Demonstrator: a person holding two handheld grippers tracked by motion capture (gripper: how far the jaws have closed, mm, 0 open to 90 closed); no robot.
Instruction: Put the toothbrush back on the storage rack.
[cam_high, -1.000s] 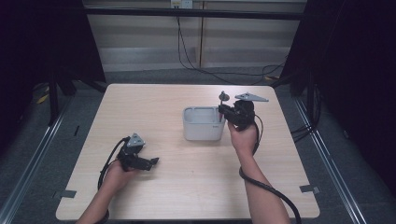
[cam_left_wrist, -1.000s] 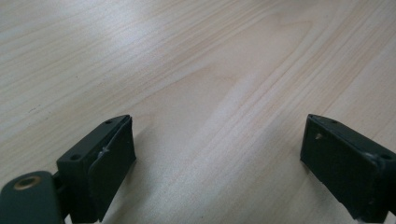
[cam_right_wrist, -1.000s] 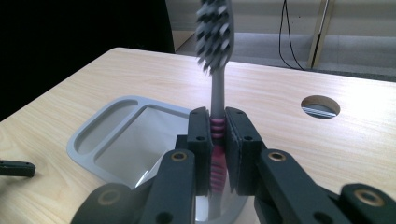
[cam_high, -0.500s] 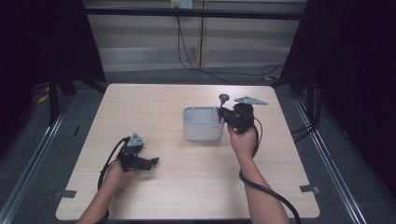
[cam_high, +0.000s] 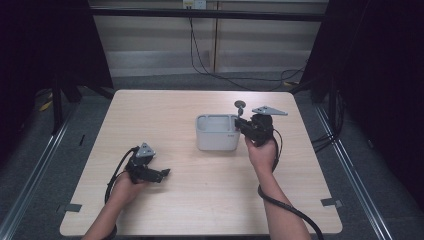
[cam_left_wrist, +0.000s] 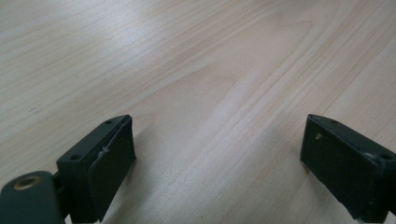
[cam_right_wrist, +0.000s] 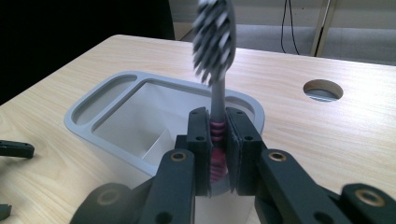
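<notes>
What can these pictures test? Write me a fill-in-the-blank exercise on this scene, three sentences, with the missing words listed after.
1. The right gripper holds a grey toothbrush with a pink grip section with its bristle head pointing ____.
2. The toothbrush is held just over the grey rounded plastic holder, which stands on the light ____ table.
3. The jaws of the left gripper stand ____, with nothing between them.

Missing words: up; wooden; open
</notes>
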